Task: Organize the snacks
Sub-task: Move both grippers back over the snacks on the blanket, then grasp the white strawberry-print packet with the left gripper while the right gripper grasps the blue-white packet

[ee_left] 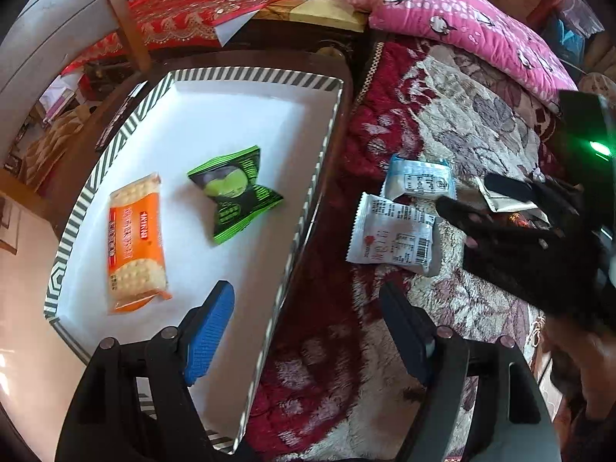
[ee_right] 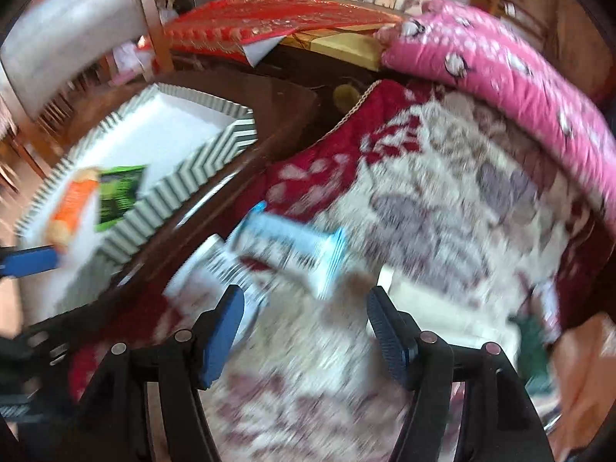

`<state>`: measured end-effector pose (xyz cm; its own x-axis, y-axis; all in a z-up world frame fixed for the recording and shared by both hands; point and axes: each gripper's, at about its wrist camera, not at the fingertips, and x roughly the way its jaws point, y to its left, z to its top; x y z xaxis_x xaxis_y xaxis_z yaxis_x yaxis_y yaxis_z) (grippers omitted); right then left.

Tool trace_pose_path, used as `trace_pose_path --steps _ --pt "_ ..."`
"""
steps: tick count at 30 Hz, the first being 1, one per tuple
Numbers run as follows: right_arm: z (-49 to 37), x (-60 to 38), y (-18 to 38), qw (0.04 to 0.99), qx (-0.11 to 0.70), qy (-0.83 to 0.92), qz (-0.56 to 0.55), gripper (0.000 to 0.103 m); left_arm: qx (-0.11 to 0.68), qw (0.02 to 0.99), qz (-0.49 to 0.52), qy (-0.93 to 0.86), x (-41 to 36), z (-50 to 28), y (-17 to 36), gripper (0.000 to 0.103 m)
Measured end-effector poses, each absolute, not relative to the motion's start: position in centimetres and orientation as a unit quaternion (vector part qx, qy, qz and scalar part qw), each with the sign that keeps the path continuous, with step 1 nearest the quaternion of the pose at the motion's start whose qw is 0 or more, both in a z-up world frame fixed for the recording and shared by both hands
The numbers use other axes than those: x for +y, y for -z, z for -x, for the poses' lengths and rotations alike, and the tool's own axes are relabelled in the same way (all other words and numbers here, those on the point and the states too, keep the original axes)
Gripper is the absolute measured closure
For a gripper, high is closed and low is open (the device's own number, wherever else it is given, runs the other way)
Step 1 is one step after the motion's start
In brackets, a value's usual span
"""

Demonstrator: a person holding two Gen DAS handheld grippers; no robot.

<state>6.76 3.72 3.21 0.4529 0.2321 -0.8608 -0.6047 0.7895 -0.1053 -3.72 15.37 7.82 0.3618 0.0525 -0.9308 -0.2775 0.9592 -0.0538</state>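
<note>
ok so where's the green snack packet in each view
Left wrist: green snack packet lies centre-left, inside the striped tray, right of the orange cracker pack.
Right wrist: blurred, at left, in the same tray.
Shared landmark: the pink penguin cushion, top right in both.

Tray point(ee_left: 325, 123): white floor, grey-striped rim, under left gripper's left finger point(ee_left: 210, 331). In it, ahead of that finger: orange cracker pack point(ee_left: 136, 242) lying flat, green wrapper point(ee_left: 235, 194) beside it, apart. White packet point(ee_left: 392, 240) and blue-edged packet point(ee_left: 419, 181) lie flat, label side up, overlapping, ahead of its right finger point(ee_left: 408, 331). Right wrist view is blurred; both probably sit just ahead of those fingertips.
</note>
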Motion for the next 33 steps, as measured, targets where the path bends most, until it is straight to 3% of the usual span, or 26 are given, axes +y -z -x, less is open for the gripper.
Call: trace_pose_path --steps 10,23,33 --pt "-3.6 3.8 -1.3 0.753 0.518 -0.334 0.231 0.033 0.564 0.81 0.133 -0.088 15.2 3.2 -7.4 0.026" --pt "-2.3 -4.8 -3.4 0.793 0.511 -0.296 0.151 0.028 0.553 0.817 0.149 -0.072 10.7 2.3 -7.9 0.02" --pt "-2.7 -7.6 -3.1 0.8 0.518 -0.285 0.105 0.028 0.585 0.763 0.249 -0.12 11.8 1.0 -3.3 0.02"
